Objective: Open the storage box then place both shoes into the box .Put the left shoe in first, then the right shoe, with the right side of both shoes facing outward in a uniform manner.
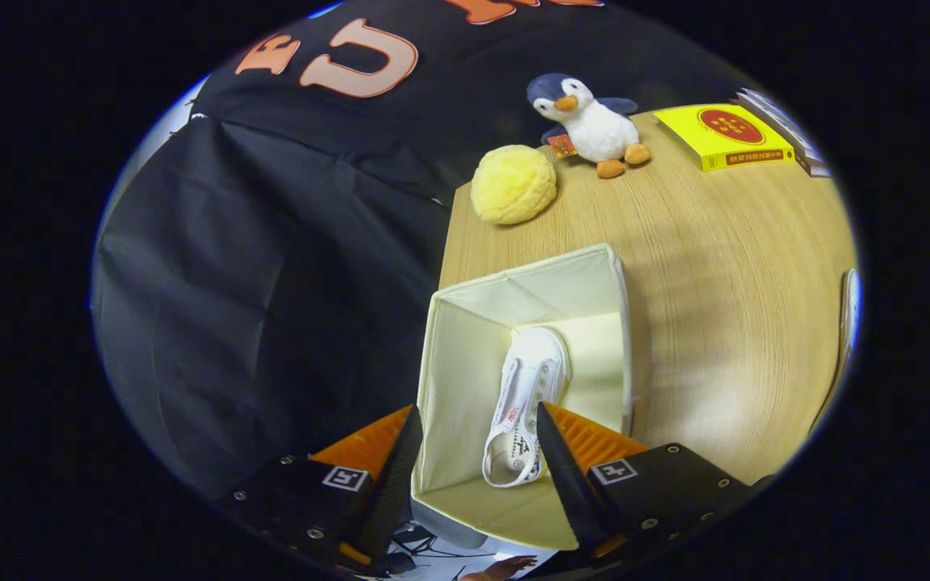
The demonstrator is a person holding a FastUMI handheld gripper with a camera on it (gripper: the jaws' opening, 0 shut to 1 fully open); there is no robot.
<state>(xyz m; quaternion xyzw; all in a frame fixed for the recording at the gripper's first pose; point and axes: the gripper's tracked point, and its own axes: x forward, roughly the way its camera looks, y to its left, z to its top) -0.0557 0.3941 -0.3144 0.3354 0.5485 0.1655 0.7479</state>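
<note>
Inside storage box [465, 355], shoe [525, 403], tool [477, 440] open

A light wooden table [723, 266] stands against a creased black cloth wall [271, 266], evenly lit.

Bright overhead light, sharp centre — fisheye bends the edges.
</note>
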